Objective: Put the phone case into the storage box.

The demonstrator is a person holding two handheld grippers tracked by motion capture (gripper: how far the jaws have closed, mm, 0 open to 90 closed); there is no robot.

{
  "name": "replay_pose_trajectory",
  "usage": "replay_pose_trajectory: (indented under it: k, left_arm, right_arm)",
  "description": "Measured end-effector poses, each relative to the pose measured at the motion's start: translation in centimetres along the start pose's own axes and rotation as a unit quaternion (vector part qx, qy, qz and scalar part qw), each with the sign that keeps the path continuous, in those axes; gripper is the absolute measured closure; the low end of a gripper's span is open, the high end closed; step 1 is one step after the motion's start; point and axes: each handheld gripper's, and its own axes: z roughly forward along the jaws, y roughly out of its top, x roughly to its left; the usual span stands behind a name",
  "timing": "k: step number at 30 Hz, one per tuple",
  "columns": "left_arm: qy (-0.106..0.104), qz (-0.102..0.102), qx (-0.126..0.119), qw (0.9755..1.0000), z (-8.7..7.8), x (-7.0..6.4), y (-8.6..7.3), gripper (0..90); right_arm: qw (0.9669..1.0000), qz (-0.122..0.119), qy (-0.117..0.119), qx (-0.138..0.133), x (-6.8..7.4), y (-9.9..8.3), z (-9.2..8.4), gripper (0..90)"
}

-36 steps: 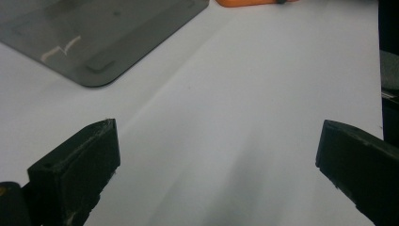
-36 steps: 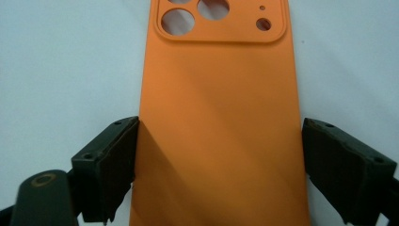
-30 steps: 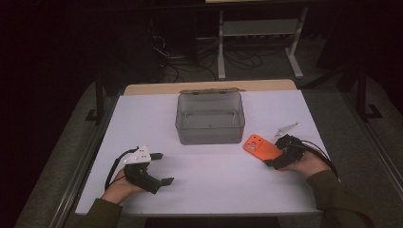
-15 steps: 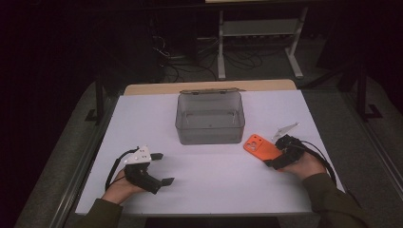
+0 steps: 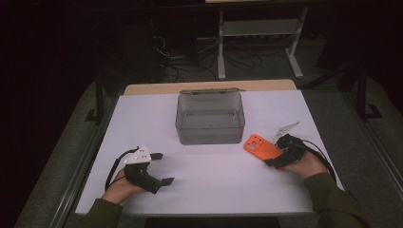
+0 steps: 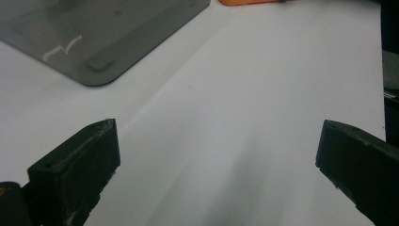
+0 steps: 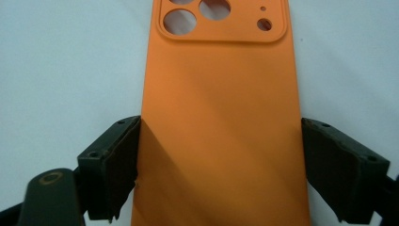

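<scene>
The white table [image 5: 209,190] carries all items. At its centre rear stands a smoky transparent box [image 5: 210,118], open at the top, with nothing visible inside; in the left gripper view one lower corner of the box [image 6: 101,42] appears at upper left.

The left gripper [image 5: 160,168] rests near the front left edge of the table, well apart from the box. Its jaws stand wide — nothing but bare table surface lies between them in the left gripper view.

The right gripper [image 5: 274,159] sits at the right side of the table, pointing toward the box. Its jaws have just been closing and now clamp the orange phone case [image 5: 260,146] across its width — each pad presses one long edge in the right gripper view. The orange phone case [image 7: 221,122] lies flat on the table, camera cut-outs at the far end, just beside the front right corner of the box.
</scene>
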Motion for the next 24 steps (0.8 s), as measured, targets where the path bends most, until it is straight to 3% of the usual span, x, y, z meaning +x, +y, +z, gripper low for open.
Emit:
replay_pose_trajectory:
  k: [11,24]
  left_arm:
    - [0.0,0.001,-0.001,1.0,0.0,0.0,0.0,0.0]
    - [0.007,0.007,0.008,0.9999,0.0,0.0,-0.1,0.0]
  right_arm:
    - [0.9998,0.01,0.013,-0.007,-0.2,-0.1,-0.9,15.8]
    - [0.9996,0.004,0.023,-0.017,-0.2,0.1,-2.3,15.8]
